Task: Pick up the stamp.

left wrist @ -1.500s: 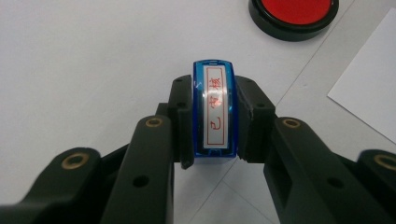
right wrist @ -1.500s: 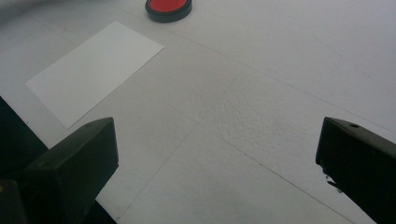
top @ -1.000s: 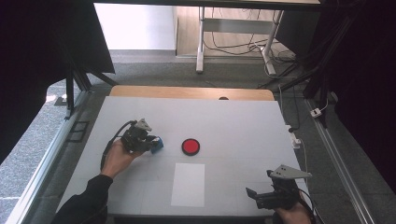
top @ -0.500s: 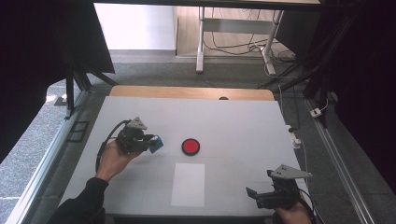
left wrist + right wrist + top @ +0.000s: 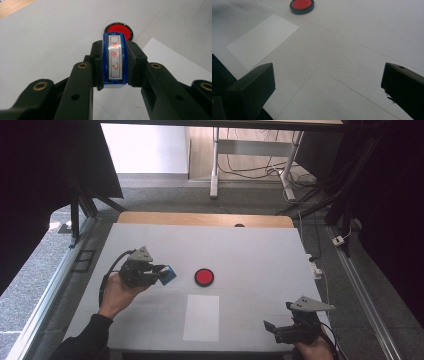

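- Left gripper point(image 5: 159, 274) has drifted slightly left and nearer over the last second, now a little farther from the red ink pad point(image 5: 204, 277) than it was; the blue stamp point(image 5: 168, 275) went with it
- Jaws are clamped on the stamp's two long sides; in the left gripper view the stamp point(image 5: 114, 60) sits upright between them, its top label with red characters facing the camera
- Stamp looks lifted off the table point(image 5: 250, 250), though the gap beneath cannot be told for sure; it hangs just left of the ink pad, which shows beyond it in the left gripper view point(image 5: 119, 30)
- Right gripper point(image 5: 280, 330) is parked at the near right edge, about where it was a second ago; jaws spread wide with nothing between them, bare table between them in its own view
- White paper sheet point(image 5: 201, 317) lies flat near the middle of the near edge, just nearer than the ink pad and apart from it; no mark on it that I can make out
- Judgement: the small pull-back reads as a grip settle or line-up, not progress toward the pad; inking looks not yet done
- Next move likely calls for carrying the stamp right, over the pad, face down and level
- Risk: a tilted press would ink one edge only
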`<state>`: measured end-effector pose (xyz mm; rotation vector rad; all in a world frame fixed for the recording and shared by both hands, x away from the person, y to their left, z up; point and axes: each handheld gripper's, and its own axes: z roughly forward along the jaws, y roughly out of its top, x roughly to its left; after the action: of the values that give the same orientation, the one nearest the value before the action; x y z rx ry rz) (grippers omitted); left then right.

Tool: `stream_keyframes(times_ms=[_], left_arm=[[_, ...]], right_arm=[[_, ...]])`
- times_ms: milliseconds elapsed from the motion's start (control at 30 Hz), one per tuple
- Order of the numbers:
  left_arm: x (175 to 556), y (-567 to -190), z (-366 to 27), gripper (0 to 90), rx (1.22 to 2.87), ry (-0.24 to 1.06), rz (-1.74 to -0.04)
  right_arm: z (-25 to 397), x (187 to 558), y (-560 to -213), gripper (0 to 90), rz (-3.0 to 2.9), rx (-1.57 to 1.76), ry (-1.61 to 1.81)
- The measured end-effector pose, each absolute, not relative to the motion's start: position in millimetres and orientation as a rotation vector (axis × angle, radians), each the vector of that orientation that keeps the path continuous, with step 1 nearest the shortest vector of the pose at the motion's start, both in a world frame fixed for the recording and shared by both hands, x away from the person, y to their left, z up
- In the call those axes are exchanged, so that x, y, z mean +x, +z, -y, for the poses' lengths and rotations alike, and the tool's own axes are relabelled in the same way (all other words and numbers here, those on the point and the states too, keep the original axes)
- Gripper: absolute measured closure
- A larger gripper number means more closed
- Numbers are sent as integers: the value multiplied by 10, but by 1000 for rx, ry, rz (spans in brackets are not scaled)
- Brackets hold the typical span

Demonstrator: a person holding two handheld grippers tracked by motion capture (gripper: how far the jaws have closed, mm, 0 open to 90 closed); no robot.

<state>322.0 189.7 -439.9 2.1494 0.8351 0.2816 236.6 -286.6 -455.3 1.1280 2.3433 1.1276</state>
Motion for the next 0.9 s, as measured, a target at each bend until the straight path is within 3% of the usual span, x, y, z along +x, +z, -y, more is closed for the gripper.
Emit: stream_keyframes(times_ms=[900], left_arm=[[3013, -4215, -1587, 704, 2094, 122, -573]], right_arm=[[2856, 2374, -4555, 0, -2353, 1112, 1129]])
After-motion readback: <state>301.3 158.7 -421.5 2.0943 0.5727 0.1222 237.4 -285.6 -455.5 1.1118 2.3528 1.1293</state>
